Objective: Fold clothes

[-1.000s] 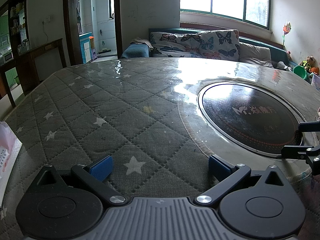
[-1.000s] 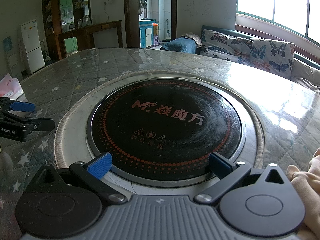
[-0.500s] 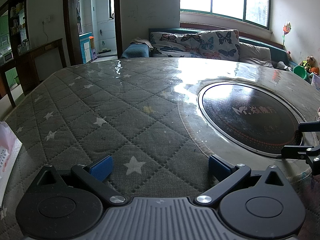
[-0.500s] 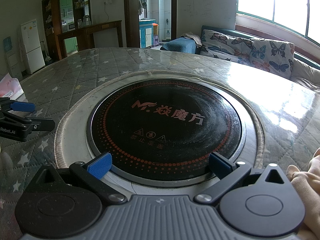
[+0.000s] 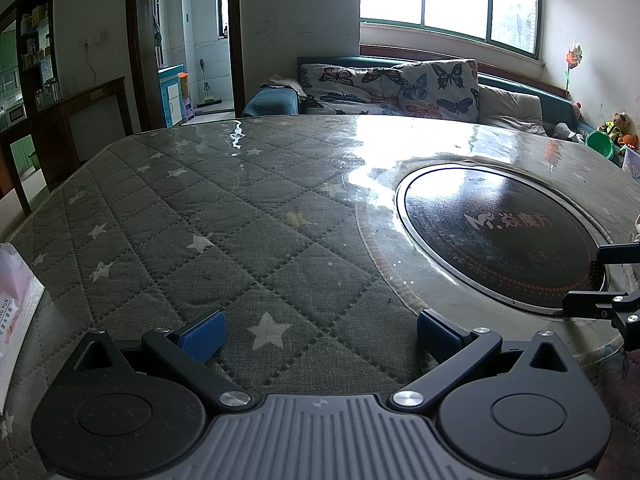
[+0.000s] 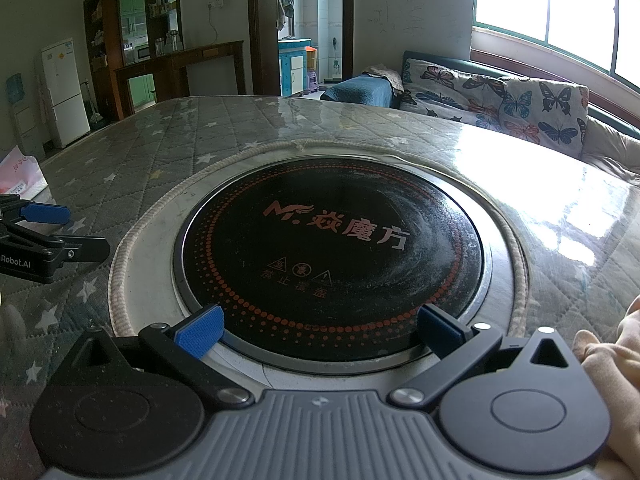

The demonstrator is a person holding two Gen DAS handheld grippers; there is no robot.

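Observation:
My left gripper (image 5: 318, 334) is open over the grey quilted star-patterned table cover (image 5: 224, 240), nothing between its blue pads. My right gripper (image 6: 320, 332) is open too, hovering at the near rim of the black round cooktop (image 6: 332, 256). A pale beige cloth (image 6: 608, 356) bunches at the right edge of the right wrist view, beside the gripper and not held. In the left wrist view the right gripper (image 5: 600, 280) pokes in at the right edge. The left gripper (image 6: 60, 232) shows at the left edge of the right wrist view.
A white and pink bag (image 5: 16, 304) lies at the table's left edge. Behind the table stands a sofa with butterfly cushions (image 5: 400, 88) under a window. A wooden counter (image 6: 180, 68) and a white fridge (image 6: 66, 92) stand far left.

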